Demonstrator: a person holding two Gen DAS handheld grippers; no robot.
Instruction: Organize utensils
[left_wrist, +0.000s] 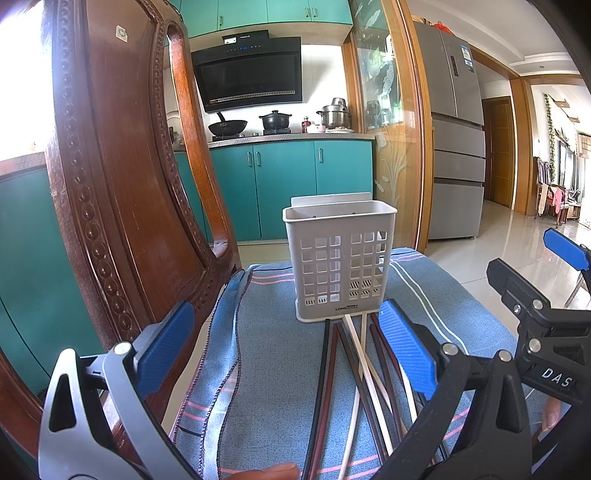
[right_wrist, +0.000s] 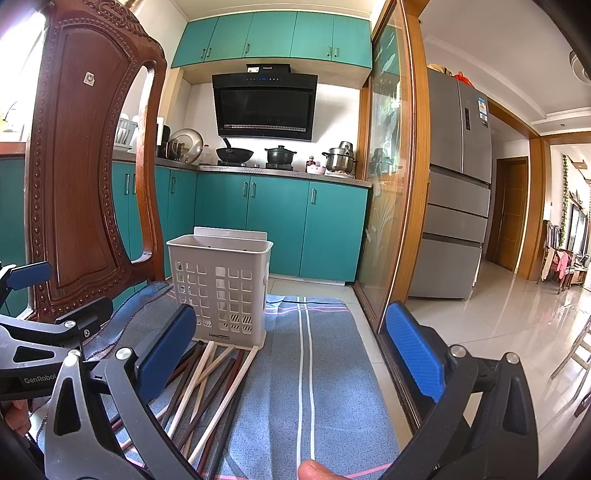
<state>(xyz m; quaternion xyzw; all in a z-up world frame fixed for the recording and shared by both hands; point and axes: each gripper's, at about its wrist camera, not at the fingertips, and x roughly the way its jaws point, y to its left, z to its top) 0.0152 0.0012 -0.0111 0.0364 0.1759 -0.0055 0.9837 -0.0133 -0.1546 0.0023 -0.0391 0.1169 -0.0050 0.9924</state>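
A white perforated utensil holder (left_wrist: 340, 258) stands upright on a blue striped cloth (left_wrist: 273, 369); it also shows in the right wrist view (right_wrist: 219, 288). Several chopsticks (left_wrist: 354, 384), dark brown, black and white, lie loose on the cloth in front of it, and show in the right wrist view (right_wrist: 207, 391) too. My left gripper (left_wrist: 284, 350) is open and empty, its fingers either side of the chopsticks. My right gripper (right_wrist: 291, 354) is open and empty, to the right of the chopsticks; it shows at the right of the left wrist view (left_wrist: 532, 288).
A carved wooden chair back (left_wrist: 122, 184) rises at the left, close to the holder. The cloth's right edge (right_wrist: 369, 354) drops to a tiled floor (right_wrist: 498, 332) by a glass sliding door (right_wrist: 388, 184). Teal kitchen cabinets (right_wrist: 277, 225) stand behind.
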